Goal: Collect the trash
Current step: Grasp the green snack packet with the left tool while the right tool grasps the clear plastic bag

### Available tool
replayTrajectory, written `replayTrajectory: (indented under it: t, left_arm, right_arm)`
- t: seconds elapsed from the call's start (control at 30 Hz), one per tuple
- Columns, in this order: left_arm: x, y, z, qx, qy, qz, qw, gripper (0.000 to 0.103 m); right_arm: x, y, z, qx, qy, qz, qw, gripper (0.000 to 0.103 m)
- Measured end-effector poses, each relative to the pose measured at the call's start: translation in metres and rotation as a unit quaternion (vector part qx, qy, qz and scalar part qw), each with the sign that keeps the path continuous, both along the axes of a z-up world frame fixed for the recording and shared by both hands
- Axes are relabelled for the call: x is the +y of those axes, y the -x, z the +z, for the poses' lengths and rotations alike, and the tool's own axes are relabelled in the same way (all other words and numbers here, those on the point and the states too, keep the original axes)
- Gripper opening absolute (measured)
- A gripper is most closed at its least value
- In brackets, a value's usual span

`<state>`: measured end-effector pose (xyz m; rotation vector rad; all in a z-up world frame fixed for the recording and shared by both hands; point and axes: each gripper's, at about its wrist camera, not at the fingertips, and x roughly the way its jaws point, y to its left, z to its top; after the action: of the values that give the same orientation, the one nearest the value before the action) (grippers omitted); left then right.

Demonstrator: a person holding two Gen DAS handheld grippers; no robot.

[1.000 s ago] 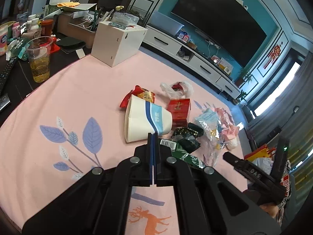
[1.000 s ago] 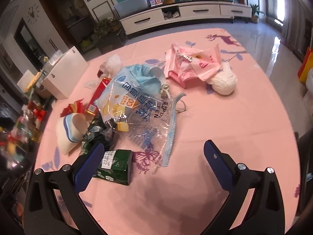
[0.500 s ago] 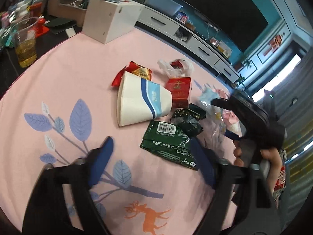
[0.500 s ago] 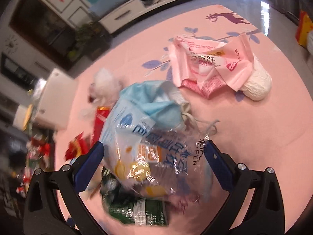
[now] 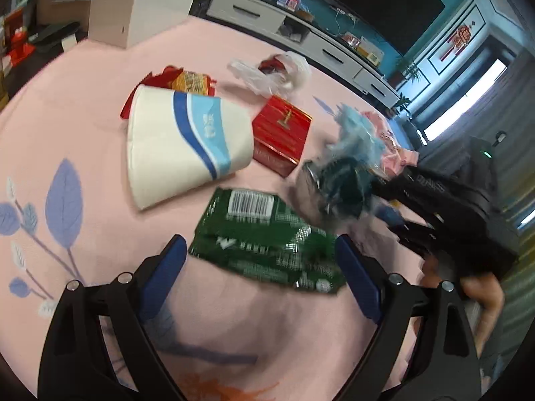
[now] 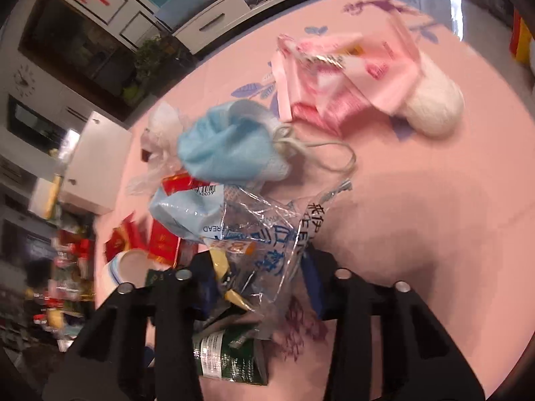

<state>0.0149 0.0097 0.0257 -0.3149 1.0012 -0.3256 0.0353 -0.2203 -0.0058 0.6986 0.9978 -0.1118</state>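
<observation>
Left gripper (image 5: 259, 272): jaws wide and just been opening further, blue-padded fingers (image 5: 164, 275) well apart, nothing pressed between them. The flat green wrapper (image 5: 267, 245) with a white barcode lies on the pink tablecloth (image 5: 83, 107) in the gap between the two fingertips, nearer the far ends of the fingers; neither pad touches it as far as the blur allows.

Beyond the left fingertips, toward the left finger's side: a white paper cup (image 5: 182, 148) with blue bands, tipped on its side, mouth facing back toward the gripper's left. A red and gold wrapper (image 5: 180, 82) pokes out behind the cup. Straight ahead past the green wrapper: a red box (image 5: 281, 133), touching the cup's base. Further out, a crumpled white plastic bag (image 5: 271, 72).

Right gripper (image 6: 259, 284): jaws narrow, just been closing, and the clear printed plastic bag (image 6: 264, 230) is bunched between the pads. Left-wrist view shows the same gripper (image 5: 381, 197) beyond the right finger, with the bag and dark wrappers crumpled at its tips; blurred, so the exact pad contact is hard to read. The person's hand (image 5: 481, 300) shows below that tool.

In the right-wrist view, just past the fingertips: a light blue face mask (image 6: 227, 147) on top of the clear bag, its ear loop trailing toward the right finger's side. Further ahead and right: a pink packet (image 6: 351, 77), touching a white wad (image 6: 434, 107). Under the gripper's body: the green wrapper (image 6: 227, 357).
</observation>
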Motion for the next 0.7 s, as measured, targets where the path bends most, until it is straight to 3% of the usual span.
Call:
replayTrajectory:
  t: [0.27, 0.43, 0.53, 0.63, 0.7]
  left_arm:
    - [-0.010, -0.008, -0.007, 0.001, 0.004, -0.024, 0.9997, 0.090]
    - [-0.018, -0.007, -0.007, -0.013, -0.004, -0.037, 0.9992, 0.089]
    - [-0.027, -0.005, -0.008, -0.031, -0.038, -0.050, 0.9975, 0.088]
    - [-0.034, -0.002, -0.009, -0.039, -0.060, -0.050, 0.9962, 0.080]
    - [-0.033, 0.000, -0.010, -0.043, -0.068, -0.036, 0.9961, 0.063]
  right_arm:
    - [-0.011, 0.048, 0.047, -0.048, 0.047, 0.003, 0.998, 0.034]
    - [-0.020, 0.076, 0.058, -0.061, 0.060, -0.002, 0.996, 0.034]
    - [-0.031, 0.092, 0.059, -0.067, 0.046, -0.016, 0.997, 0.034]
    - [-0.039, 0.104, 0.062, -0.074, 0.051, -0.038, 0.995, 0.034]
    - [-0.044, 0.112, 0.064, -0.078, 0.062, -0.053, 0.994, 0.034]
